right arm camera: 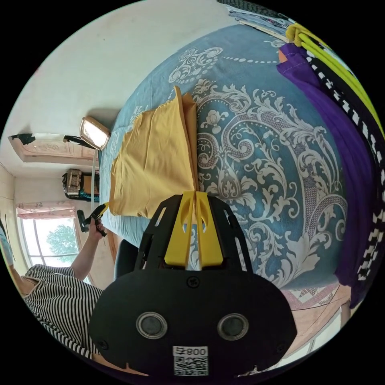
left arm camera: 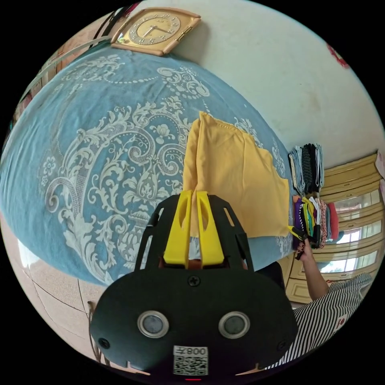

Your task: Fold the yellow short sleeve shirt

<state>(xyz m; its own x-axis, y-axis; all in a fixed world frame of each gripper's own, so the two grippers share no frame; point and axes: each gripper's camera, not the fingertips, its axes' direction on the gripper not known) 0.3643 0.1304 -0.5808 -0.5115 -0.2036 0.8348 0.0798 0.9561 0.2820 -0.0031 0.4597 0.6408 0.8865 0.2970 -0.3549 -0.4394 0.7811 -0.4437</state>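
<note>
The yellow shirt (left arm camera: pixel 236 176) lies folded lengthwise into a long strip on the blue patterned bedspread (left arm camera: pixel 100 152). My left gripper (left arm camera: pixel 193 195) is shut on the strip's near corner, its yellow jaws pressed together over the cloth. In the right gripper view the same shirt (right arm camera: pixel 154 160) stretches away, and my right gripper (right arm camera: pixel 195 195) is shut on its other near corner. Each gripper also appears small in the other's view, held in a hand at the shirt's edge: the right gripper (left arm camera: pixel 297 234) and the left gripper (right arm camera: pixel 96 214).
Stacks of folded clothes (left arm camera: pixel 308 168) stand at the bed's edge beside the shirt, with a coloured stack (left arm camera: pixel 315 218) below them. A purple garment (right arm camera: pixel 321 120) lies close on the right. A clock (left arm camera: pixel 154 30) leans against the wall. A person in a striped top (right arm camera: pixel 56 304) stands by the bed.
</note>
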